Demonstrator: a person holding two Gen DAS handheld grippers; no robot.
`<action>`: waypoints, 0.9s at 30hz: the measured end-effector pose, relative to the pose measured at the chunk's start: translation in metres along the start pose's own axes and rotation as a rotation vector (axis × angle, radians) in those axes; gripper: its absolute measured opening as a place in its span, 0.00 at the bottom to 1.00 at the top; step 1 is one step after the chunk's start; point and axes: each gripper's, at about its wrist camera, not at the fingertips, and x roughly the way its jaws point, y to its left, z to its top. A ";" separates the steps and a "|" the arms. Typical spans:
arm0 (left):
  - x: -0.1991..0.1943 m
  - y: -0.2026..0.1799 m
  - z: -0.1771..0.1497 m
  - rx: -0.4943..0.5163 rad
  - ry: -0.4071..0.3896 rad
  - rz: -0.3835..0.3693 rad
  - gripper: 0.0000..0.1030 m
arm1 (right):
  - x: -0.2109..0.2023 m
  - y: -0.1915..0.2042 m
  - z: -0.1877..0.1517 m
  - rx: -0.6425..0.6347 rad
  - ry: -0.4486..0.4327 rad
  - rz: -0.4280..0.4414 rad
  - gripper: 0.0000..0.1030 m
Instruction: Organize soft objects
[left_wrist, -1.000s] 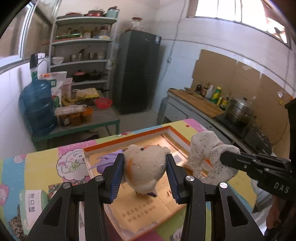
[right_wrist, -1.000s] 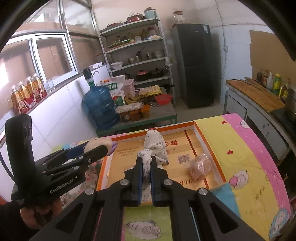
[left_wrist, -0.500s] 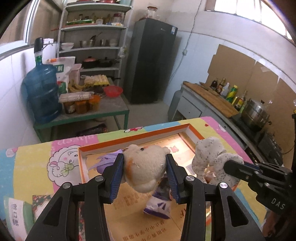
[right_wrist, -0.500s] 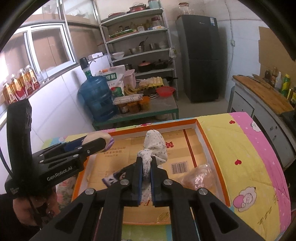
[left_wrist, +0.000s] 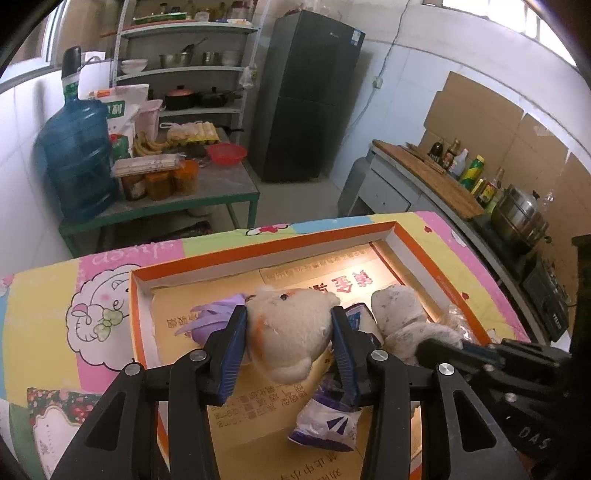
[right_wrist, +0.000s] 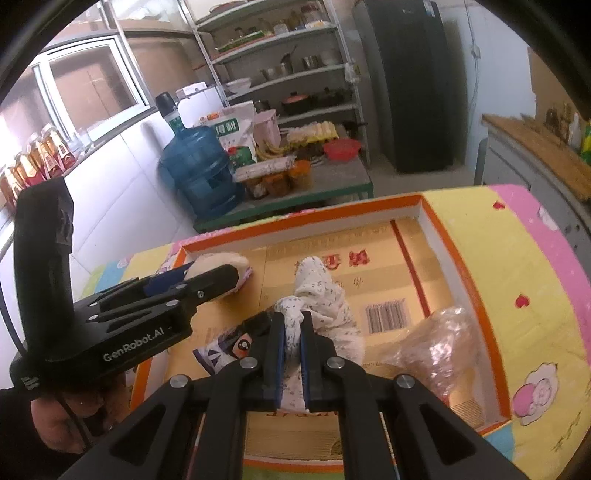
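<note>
Kitchen clutter fills the background: a metal shelf rack, a dark refrigerator (left_wrist: 306, 96) and a blue water jug (left_wrist: 75, 162) are seen behind a table spread with a cartoon-printed cloth (left_wrist: 55, 295). On that cloth an orange-rimmed shallow box (left_wrist: 258, 251) lined with cardboard is set out. A cream plush toy (left_wrist: 290, 332) is clamped between the half-spread blue pads of the left gripper (left_wrist: 290, 347) and is held above the box floor. A speckled white cloth toy (right_wrist: 321, 295) is pinched by a thin fold in the right gripper (right_wrist: 291, 350), whose jaws are all but closed on it; it too hangs over the box. Already lying inside the box are a purple glove (left_wrist: 210, 317), a white-and-purple packet (left_wrist: 325, 424) and a crinkled clear plastic bag (right_wrist: 432, 339). The task is judged to be well advanced: several soft items have been gathered in the box, and the two held toys are not yet released. What remains appears to be lowering them onto bare cardboard and letting go; whether further items wait outside the box cannot be told.
</note>
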 end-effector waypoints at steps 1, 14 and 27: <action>0.001 0.000 0.000 -0.001 0.002 -0.002 0.45 | 0.002 -0.001 -0.001 0.006 0.006 0.001 0.08; -0.001 -0.003 -0.009 -0.011 0.015 -0.024 0.57 | 0.003 -0.007 -0.011 0.068 0.005 0.005 0.47; -0.035 -0.004 -0.006 -0.005 -0.044 -0.028 0.58 | -0.019 -0.003 -0.015 0.064 -0.025 -0.007 0.47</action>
